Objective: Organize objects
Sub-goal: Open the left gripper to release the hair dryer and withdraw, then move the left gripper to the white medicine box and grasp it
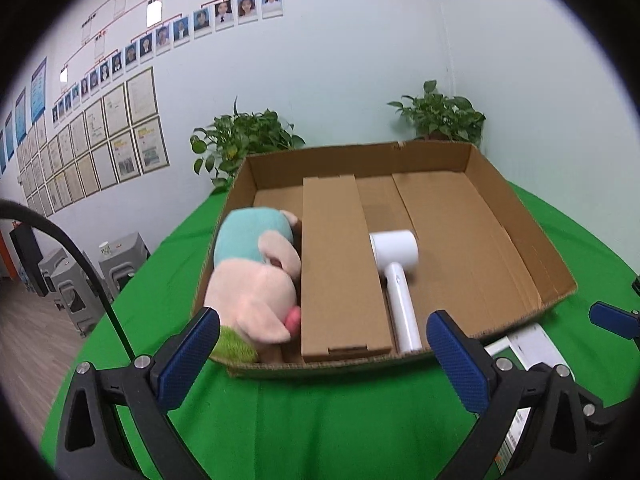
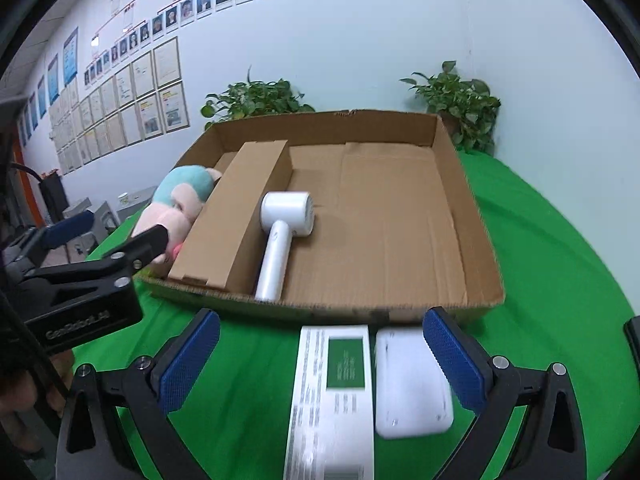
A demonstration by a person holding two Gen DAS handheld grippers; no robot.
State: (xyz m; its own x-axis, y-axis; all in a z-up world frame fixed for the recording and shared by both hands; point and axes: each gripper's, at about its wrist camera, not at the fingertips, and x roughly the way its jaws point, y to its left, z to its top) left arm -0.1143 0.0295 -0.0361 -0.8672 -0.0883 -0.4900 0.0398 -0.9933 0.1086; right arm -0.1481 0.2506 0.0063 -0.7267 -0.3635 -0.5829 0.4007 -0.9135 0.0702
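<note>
A shallow cardboard box (image 1: 516, 216) (image 2: 472, 216) lies on the green table. Inside it are a pink and teal plush toy (image 1: 256, 280) (image 2: 176, 204), a long brown carton (image 1: 340, 264) (image 2: 236, 208) and a white hair dryer (image 1: 396, 272) (image 2: 284, 224). My left gripper (image 1: 320, 360) is open and empty, just in front of the box's near wall; it also shows in the right wrist view (image 2: 116, 236). My right gripper (image 2: 320, 360) is open above a white and green flat package (image 2: 332, 392) and a white rounded device (image 2: 412, 384) on the cloth.
Two potted plants (image 1: 248, 140) (image 1: 444, 114) stand behind the box against the wall. The green cloth (image 1: 320, 420) covers the table. Grey stools (image 1: 80, 280) stand on the floor at the left. The flat package shows at the right in the left wrist view (image 1: 532, 344).
</note>
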